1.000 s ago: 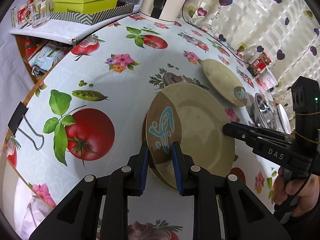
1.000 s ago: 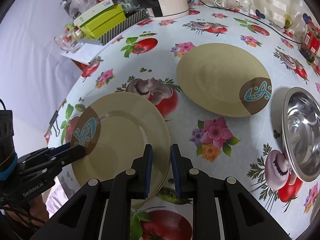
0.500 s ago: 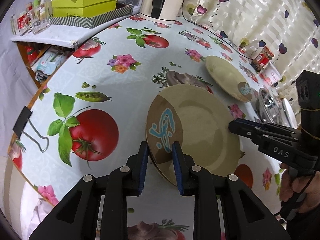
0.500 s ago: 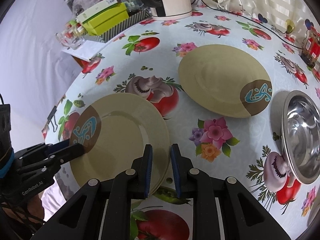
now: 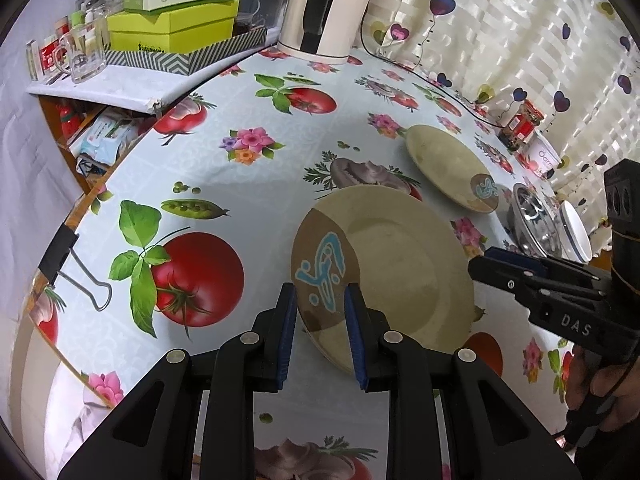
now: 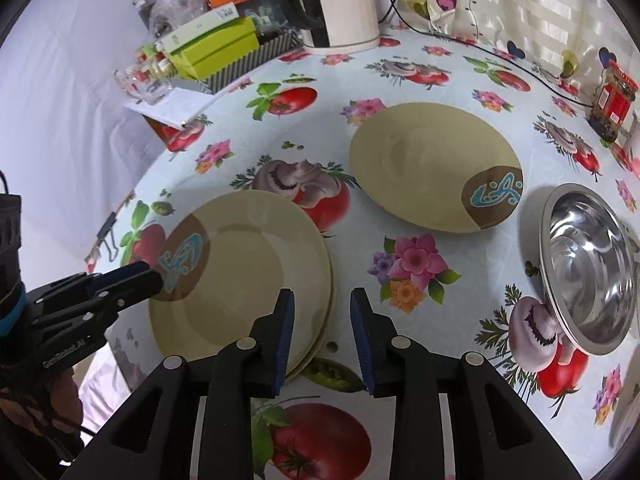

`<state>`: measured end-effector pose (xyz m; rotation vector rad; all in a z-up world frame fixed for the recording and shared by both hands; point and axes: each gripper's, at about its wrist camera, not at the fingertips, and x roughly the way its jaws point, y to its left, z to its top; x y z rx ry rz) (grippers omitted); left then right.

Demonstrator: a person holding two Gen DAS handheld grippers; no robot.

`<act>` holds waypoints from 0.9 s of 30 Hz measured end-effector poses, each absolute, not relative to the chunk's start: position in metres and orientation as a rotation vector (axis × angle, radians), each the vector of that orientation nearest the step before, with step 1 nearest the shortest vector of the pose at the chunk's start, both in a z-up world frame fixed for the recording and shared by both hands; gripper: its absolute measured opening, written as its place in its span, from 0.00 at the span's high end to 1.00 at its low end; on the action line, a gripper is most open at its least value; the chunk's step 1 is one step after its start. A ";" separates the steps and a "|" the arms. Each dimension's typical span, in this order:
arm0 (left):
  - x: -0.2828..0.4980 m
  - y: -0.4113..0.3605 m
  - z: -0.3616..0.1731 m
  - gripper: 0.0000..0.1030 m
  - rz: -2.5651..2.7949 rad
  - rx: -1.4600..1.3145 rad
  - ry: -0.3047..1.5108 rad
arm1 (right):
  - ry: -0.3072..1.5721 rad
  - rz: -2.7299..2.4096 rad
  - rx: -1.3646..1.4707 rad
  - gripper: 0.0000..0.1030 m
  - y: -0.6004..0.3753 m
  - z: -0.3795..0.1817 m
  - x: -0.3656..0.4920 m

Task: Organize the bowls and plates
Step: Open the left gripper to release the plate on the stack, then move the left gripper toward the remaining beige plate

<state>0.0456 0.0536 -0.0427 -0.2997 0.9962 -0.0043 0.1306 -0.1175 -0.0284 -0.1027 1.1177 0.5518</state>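
**Right gripper letting go of the stacked plates**

Right gripper (image 6: 322,328) is opening its jaws, with the stack's right rim lying just left of the gap and no pad pressing it. Left gripper (image 5: 320,328) is straddling the near rim of the plate stack (image 5: 400,264), partly open; whether its pads are pressing is unclear. The plates are probably stiff, glazed, slippery and breakable, so pinching the rim looks best. Another plate (image 6: 424,160) and a steel bowl (image 6: 588,264) are lying farther right on the table (image 6: 352,256).

Nearest me, two beige plates (image 6: 244,276) lie stacked, brown patch with blue motif on top. A matching single plate (image 6: 432,164) lies beyond, near a shiny steel bowl (image 6: 588,268) and a white bowl (image 5: 574,232).
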 end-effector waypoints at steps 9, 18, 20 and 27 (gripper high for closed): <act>0.037 0.043 -0.033 0.76 -0.024 -0.269 0.978 | 1.057 0.547 -0.121 0.60 -0.121 -0.010 0.107; 0.036 0.032 -0.031 0.76 -0.041 -0.258 0.984 | 1.034 0.511 -0.159 0.57 -0.124 -0.003 0.090; 0.036 0.030 -0.031 0.76 -0.042 -0.256 0.985 | 1.035 0.504 -0.159 0.57 -0.126 -0.003 0.089; 0.036 0.025 -0.031 0.76 -0.053 -0.252 0.989 | 1.038 0.491 -0.165 0.57 -0.127 -0.005 0.083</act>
